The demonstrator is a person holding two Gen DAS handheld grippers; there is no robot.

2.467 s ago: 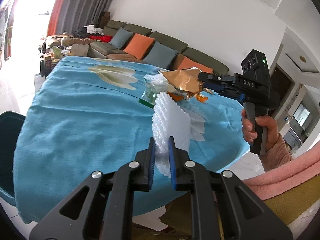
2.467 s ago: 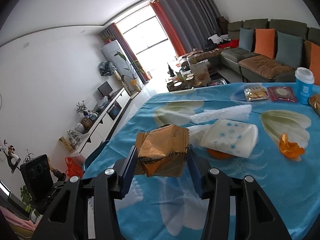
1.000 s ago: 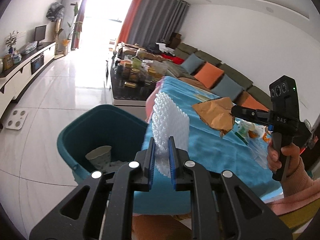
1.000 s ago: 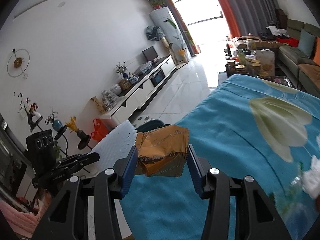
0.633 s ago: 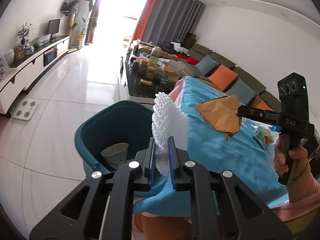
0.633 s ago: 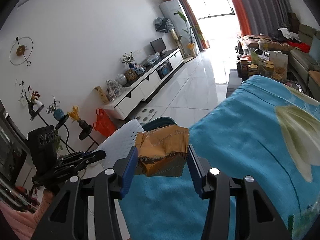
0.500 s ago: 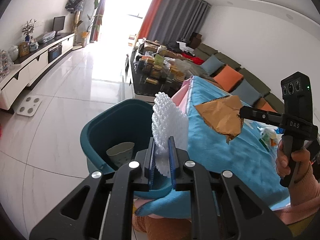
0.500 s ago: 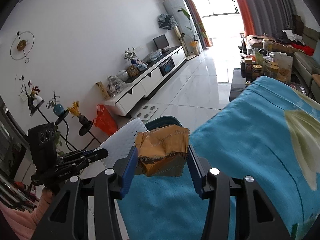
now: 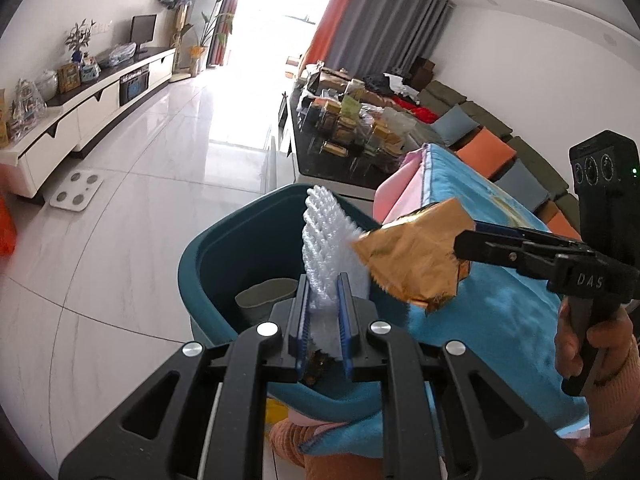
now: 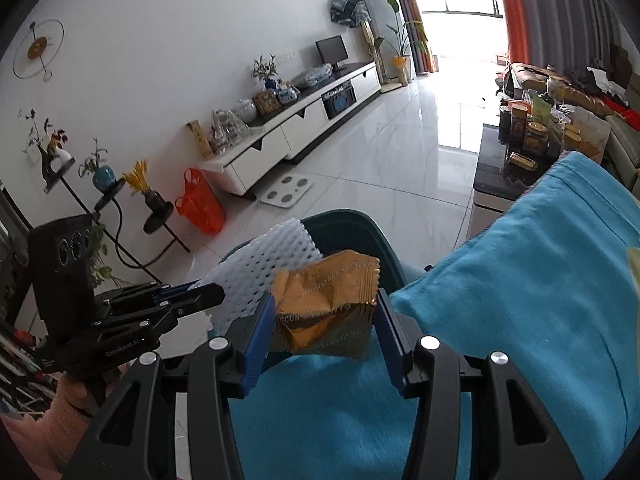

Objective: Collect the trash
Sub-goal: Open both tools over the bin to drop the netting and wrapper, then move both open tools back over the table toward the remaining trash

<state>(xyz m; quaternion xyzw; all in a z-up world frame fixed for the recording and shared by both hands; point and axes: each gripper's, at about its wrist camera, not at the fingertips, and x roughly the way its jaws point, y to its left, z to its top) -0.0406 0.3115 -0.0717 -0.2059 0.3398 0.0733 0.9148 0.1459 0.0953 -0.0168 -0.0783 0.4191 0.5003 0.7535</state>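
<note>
Your left claw (image 9: pixel 323 294) pinched a white foam net sleeve (image 9: pixel 326 246); your right claw (image 10: pixel 322 320) gripped a crumpled gold wrapper (image 10: pixel 326 304). Both sat above the teal bin (image 9: pixel 240 248) beside the counter (image 10: pixel 540 300). A second earlier the bin lay farther off. Both claws angled downward

At lower centre, the left gripper (image 9: pixel 323 292) is clamping a white foam net sleeve (image 9: pixel 326 248) over a teal plastic bin (image 9: pixel 208 256). At right, the right gripper (image 9: pixel 460 250) is pinching a crinkled gold foil wrapper (image 9: pixel 416 260).
</note>
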